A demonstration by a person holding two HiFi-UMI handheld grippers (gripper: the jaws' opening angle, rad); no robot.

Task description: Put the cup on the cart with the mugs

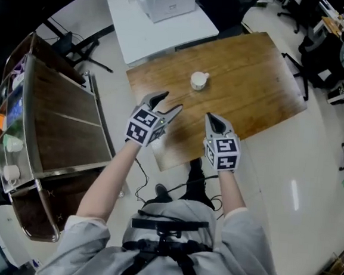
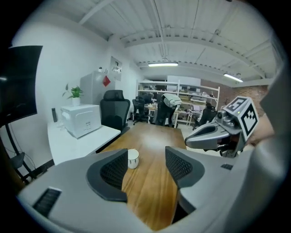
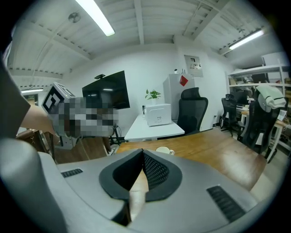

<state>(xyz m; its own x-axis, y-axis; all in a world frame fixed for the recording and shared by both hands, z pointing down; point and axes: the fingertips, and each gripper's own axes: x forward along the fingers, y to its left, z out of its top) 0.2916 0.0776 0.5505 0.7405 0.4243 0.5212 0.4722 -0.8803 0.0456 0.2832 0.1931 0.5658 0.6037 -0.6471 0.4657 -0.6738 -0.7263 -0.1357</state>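
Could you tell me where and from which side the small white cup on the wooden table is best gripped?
Probably the rim wall of the small white cup, on its near-left side, one jaw inside and one outside, coming down from above. It stands upright with its mouth open, and its handle sticks out to the right, crowding that side. The open left gripper faces it.

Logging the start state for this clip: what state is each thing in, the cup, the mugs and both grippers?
cup: upright on the wooden table, untouched, not yet on the cart.
mugs: sitting on the cart.
left gripper: fingers apart, nothing between them.
right gripper: fingers together, empty.
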